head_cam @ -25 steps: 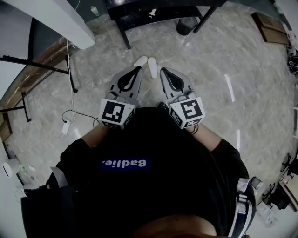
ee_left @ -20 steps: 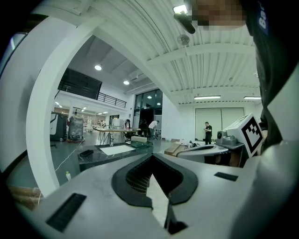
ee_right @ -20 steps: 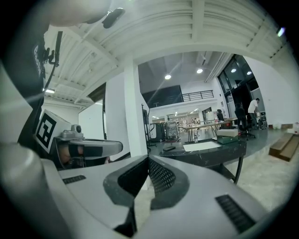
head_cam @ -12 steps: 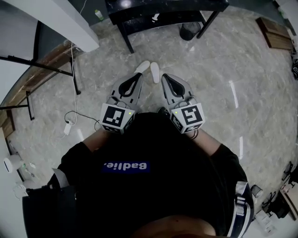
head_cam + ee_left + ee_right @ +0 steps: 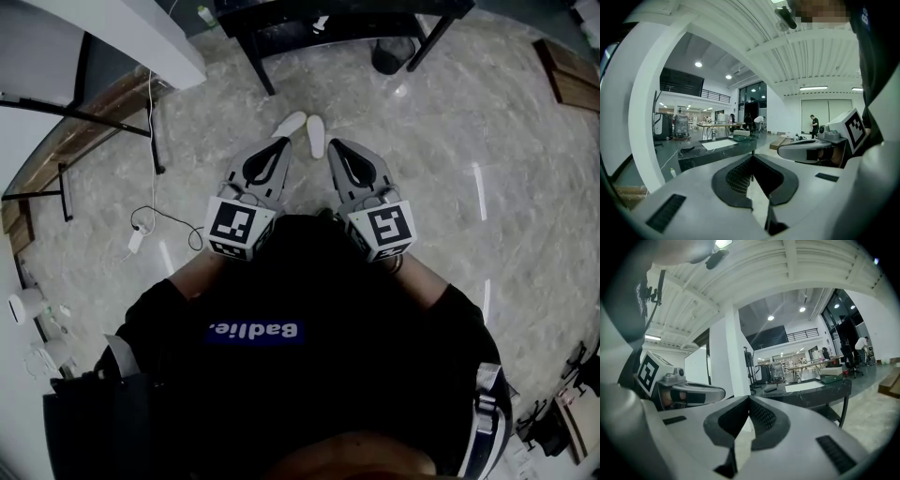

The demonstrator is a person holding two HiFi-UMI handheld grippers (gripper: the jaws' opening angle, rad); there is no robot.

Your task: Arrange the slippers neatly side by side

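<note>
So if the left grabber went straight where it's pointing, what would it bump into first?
Most likely the dark table: the left gripper has its shut jaws aimed almost level at its front edge. It would probably pass over the white slippers on the floor, though depth is hard to judge.

We see our left gripper [image 5: 751, 159] with jaws closed together, empty, our right gripper [image 5: 788, 152] just beside it, a dark table [image 5: 717, 152] beyond

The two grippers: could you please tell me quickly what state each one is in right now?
Left gripper: closed, nothing between its jaws.
Right gripper: closed, nothing between its jaws.
</note>
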